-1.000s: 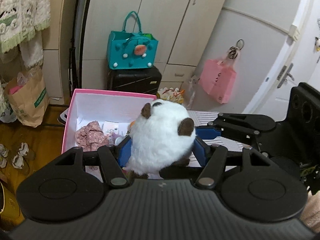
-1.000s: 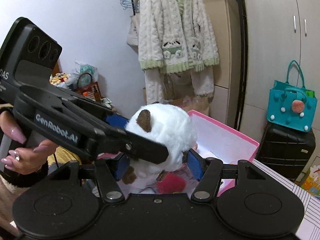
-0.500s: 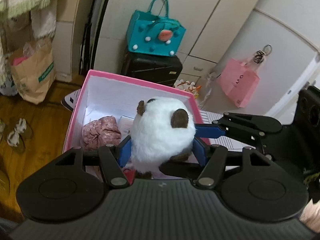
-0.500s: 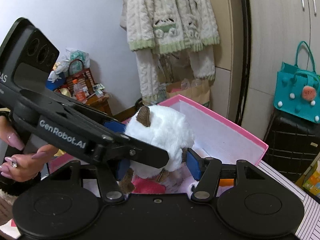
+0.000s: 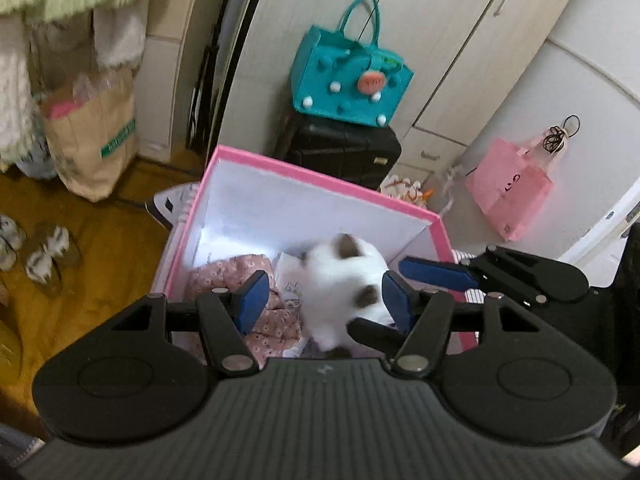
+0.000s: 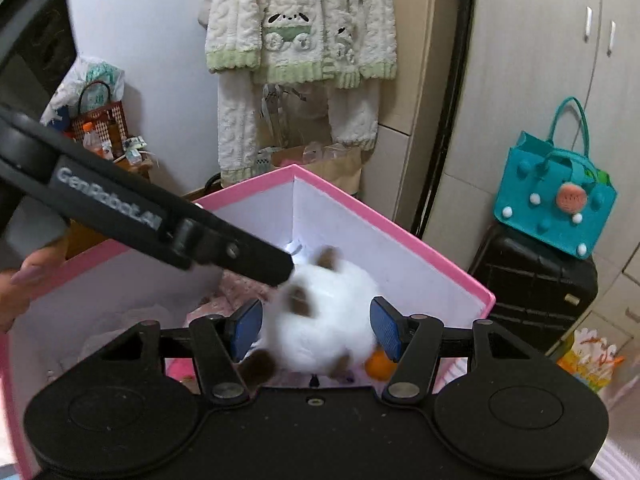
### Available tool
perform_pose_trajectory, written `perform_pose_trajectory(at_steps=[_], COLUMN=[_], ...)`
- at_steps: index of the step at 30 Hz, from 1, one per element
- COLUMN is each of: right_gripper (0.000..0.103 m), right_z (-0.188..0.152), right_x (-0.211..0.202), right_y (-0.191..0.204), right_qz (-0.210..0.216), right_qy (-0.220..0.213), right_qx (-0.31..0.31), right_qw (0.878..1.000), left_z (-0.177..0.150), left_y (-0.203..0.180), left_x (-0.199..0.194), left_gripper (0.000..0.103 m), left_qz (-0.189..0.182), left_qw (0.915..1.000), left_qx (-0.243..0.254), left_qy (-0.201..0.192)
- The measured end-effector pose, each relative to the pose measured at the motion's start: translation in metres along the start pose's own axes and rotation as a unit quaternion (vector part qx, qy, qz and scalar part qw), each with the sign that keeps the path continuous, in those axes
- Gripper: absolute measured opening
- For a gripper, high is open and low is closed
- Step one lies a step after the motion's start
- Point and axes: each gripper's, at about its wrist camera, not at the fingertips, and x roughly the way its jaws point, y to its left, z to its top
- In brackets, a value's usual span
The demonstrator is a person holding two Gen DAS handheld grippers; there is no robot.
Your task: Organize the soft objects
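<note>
A white plush toy with brown ears [image 5: 344, 284] lies blurred inside the pink box [image 5: 320, 178], free of any fingers; it also shows in the right wrist view [image 6: 320, 320]. My left gripper [image 5: 326, 298] is open above the box, its blue pads apart on either side of the toy. My right gripper [image 6: 316, 330] is open too, also over the box [image 6: 400, 236]. A pink floral cloth [image 5: 224, 280] lies in the box to the left of the toy. An orange object [image 6: 378, 366] lies by the toy.
A teal handbag [image 5: 348, 84] stands on a black suitcase [image 5: 344, 152] behind the box. A pink bag [image 5: 508, 188] hangs on a door at the right. A brown paper bag [image 5: 92, 136] and slippers [image 5: 44, 256] are on the wooden floor at the left.
Both grippers have opened and let go of the plush toy, which has dropped down into the pink box. Both views have tilted further down over the box.
</note>
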Motion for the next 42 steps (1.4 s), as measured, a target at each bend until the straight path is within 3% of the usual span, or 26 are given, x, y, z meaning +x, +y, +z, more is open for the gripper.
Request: perform_pose_trajectory(at_steps=[10,21,25,29,35,42], right_gripper=[0.066,0.071,0.077,0.088,0.088,0.098], right_z=[-0.034,-0.057,-0.062,-0.074,-0.096,-0.115], right_x=[-0.068,-0.127,-0.149,-0.163,-0.184,-0.209], right_y=[-0.002,0.012,0.015,0.021,0.017,0.035], right_qz=[0.015,-0.018,-0.029,-0.051,-0.074,-0.15], right_qy=[-0.055,-0.071,-0.077,-0.073,-0.05,-0.014], right_qx=[0.072,0.086,0.089,0.093,0.15,0.15], right_qw=[0.996,0.994,0.993,0.992,0.985,0.977], left_z=[-0.031,-0.056,-0.065,-0.076,-0.096,-0.113], left_y=[-0.027,-0.068,-0.083,-0.099,-0.117,-0.129], left_x=[-0.054,-0.093,-0.11,-0.125,-0.141,-0.159], left_gripper=[0.069,0.08,0.084,0.089,0.089,0.101], left_qz=[0.039,0.047,0.04,0.048,0.04,0.03], left_qw=[0.9951,0.9879,0.9855,0.9807,0.9755,0.9749], left_qx=[0.071,0.133,0.152,0.172,0.198,0.2], left_qy=[-0.056,-0.063,-0.064,-0.079,-0.088,-0.093])
